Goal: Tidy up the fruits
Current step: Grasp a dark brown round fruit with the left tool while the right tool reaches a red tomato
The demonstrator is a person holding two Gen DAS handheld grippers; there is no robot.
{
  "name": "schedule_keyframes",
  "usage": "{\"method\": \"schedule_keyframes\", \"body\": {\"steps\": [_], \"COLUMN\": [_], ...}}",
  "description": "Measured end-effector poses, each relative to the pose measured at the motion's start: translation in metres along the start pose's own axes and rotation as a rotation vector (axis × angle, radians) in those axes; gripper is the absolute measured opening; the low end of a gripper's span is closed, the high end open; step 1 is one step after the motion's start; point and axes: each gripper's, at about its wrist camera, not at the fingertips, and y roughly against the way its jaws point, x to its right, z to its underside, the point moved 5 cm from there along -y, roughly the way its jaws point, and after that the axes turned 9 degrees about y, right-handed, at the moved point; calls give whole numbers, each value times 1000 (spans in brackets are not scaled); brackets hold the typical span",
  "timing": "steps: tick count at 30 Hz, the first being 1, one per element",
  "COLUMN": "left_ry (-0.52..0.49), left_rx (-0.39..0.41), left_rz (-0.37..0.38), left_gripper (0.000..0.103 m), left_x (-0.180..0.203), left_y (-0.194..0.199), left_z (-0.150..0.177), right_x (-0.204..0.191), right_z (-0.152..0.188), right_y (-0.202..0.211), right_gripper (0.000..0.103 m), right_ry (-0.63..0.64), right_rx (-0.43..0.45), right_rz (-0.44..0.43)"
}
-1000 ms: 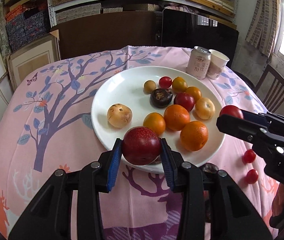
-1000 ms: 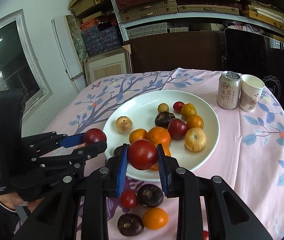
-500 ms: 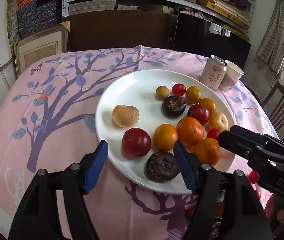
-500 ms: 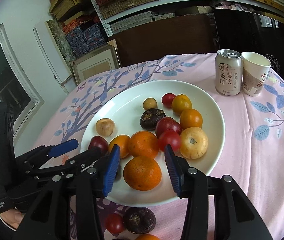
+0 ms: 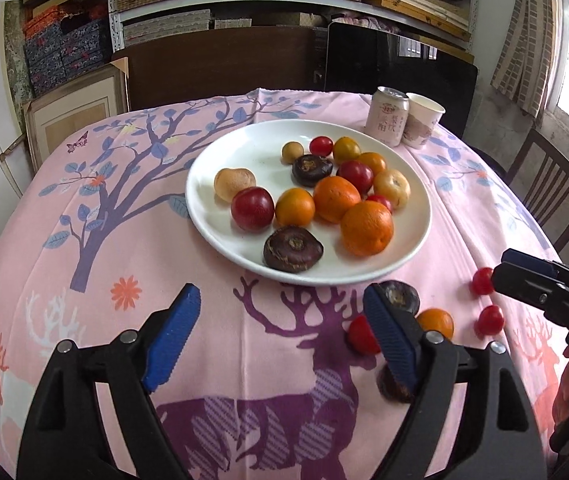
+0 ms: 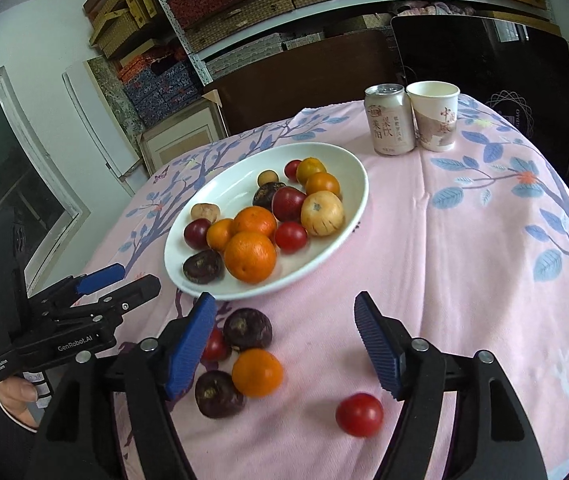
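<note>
Opening | left gripper (image 5: pixel 280 336) jaws wide, empty | right gripper (image 6: pixel 284 340) likewise

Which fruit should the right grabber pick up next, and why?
Probably the red tomato. It lies alone on the tablecloth, not yet on the plate. The right gripper has just been opening and holds nothing, so lowering its fingers around that tomato looks like the easiest next move.

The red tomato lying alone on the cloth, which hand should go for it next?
Right, probably. The red tomato lies just below the right gripper, whose open, empty fingers already frame that patch of cloth. The left gripper is also open but points at bare cloth before the plate.
</note>
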Motion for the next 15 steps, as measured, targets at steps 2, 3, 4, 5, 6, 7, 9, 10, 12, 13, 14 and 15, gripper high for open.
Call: {"method": "schedule_keyframes", "body": {"steps": [2, 3, 4, 5, 6, 7, 9, 10, 12, 13, 14, 15], "left_ry": [-3, -6, -9, -10, -11, -13, -14, -13, -14, -20, -28, -37], "left_rx": [-11, -19, -25, -29, -33, -40, -52, -58, -73, -82, -94, -102], "left_rz": [7, 9, 10, 12, 13, 17, 26, 29, 40, 47, 52, 55], "left_gripper": [82, 82, 82, 82, 82, 82, 82, 82, 82, 82, 82, 82], "left_x": [2, 3, 3, 3, 4, 5, 7, 9, 13, 17, 22, 26], "left_y": [4, 5, 7, 8, 9, 10, 10, 10, 9, 8, 6, 4], "left_z": [11, 16, 20, 25, 29, 33, 40, 43, 48, 51, 54, 57], "right_x": [-1, -2, -3, -3, -5, -5, -5, -3, 1, 4, 7, 11], "right_z": [14, 19, 25, 30, 34, 37, 41, 43, 44, 45, 45, 46], "right_y": [5, 7, 8, 10, 11, 13, 17, 20, 27, 30, 32, 35], "right_gripper": [74, 74, 75, 75, 75, 75, 75, 75, 75, 76, 78, 81], "right_ry": [-5, -8, -9, -9, -8, -9, -16, -20, -28, -33, -41, -49], "right_rx": [0, -2, -5, -9, -10, -7, -3, 4, 22, 33, 43, 54], "right_rz": [-4, -8, -14, -19, -23, -27, -28, -23, -17, -12, -4, 6]}}
